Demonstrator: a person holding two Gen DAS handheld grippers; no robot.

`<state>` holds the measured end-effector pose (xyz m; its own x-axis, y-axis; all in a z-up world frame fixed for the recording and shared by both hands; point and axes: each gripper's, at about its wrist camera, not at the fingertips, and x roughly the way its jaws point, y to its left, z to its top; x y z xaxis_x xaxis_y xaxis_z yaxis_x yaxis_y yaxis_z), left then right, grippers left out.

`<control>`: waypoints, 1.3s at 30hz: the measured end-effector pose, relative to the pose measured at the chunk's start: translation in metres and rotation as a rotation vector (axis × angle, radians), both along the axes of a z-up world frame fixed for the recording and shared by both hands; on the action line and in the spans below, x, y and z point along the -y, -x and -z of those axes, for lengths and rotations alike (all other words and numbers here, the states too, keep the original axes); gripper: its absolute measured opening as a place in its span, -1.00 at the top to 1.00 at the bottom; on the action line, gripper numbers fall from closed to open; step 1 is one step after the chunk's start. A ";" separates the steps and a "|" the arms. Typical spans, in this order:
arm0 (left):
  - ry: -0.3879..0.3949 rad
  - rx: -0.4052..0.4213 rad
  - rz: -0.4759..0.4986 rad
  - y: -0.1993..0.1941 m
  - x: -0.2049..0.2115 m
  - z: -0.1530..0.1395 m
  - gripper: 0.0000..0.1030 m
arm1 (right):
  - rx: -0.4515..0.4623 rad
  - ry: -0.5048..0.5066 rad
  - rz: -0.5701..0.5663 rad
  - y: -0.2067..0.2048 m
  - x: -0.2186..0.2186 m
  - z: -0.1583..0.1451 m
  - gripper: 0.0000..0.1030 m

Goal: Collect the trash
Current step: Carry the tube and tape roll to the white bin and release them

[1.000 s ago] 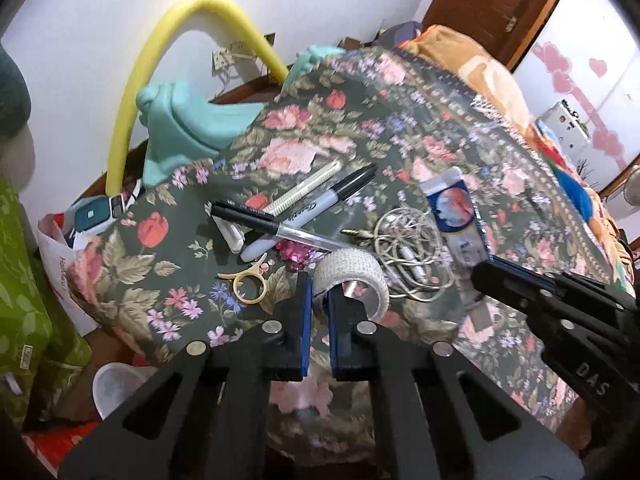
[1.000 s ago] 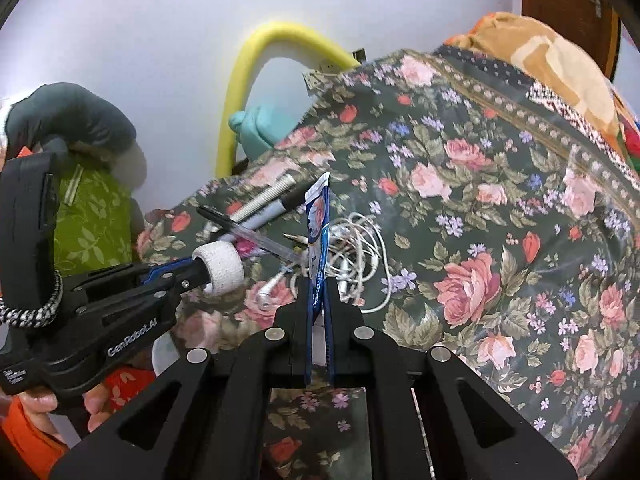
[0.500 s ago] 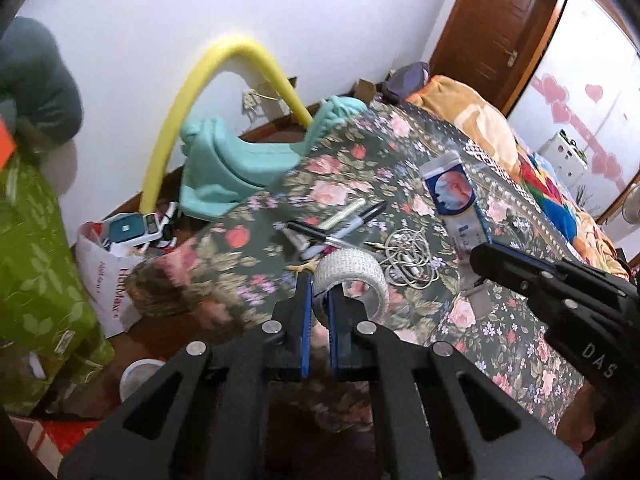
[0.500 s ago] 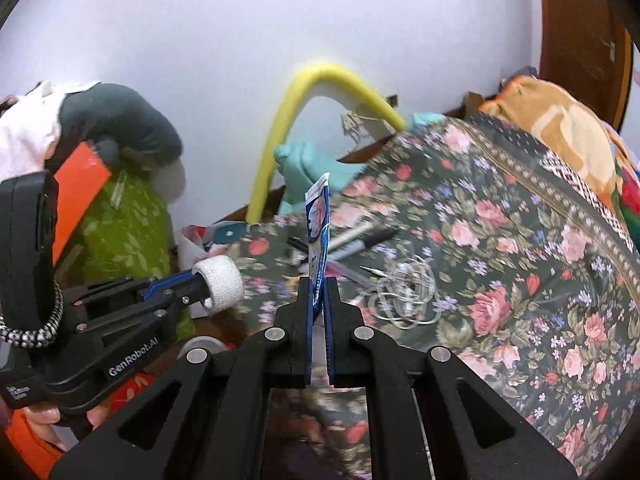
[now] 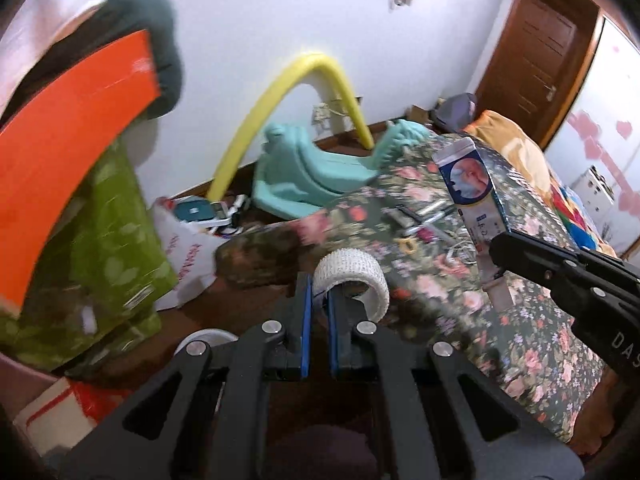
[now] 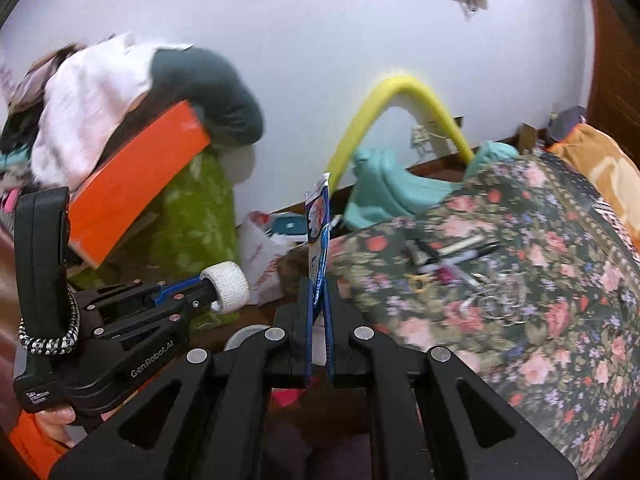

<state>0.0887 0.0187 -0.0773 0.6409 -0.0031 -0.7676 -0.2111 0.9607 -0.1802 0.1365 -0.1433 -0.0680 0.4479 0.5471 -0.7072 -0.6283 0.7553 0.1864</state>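
Note:
My left gripper is shut on a white bandage roll, held in the air beside the bed's corner; it also shows in the right wrist view. My right gripper is shut on a flat blue and white wrapper, held upright; the wrapper also shows in the left wrist view. Both grippers are lifted off the floral bedspread. A white round container sits on the floor below the left gripper, partly hidden.
Pens, markers and a coil of white cable lie on the bedspread. A white plastic bag, a green bag, an orange box and a teal plastic item crowd the floor by the wall.
Both grippers have pulled back and up from the bed toward the left, carrying the roll and the wrapper. The floor clutter has come into view.

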 end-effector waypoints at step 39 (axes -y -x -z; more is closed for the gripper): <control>0.141 -0.419 -0.243 0.046 -0.153 0.198 0.68 | -0.396 0.213 -0.258 0.007 -0.193 0.177 0.88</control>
<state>0.0428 0.1720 -0.2754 0.2726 -0.0144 -0.9620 -0.5081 0.8469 -0.1566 0.1295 0.0501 -0.2453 -0.0074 0.4295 -0.9031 -0.7118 0.6321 0.3064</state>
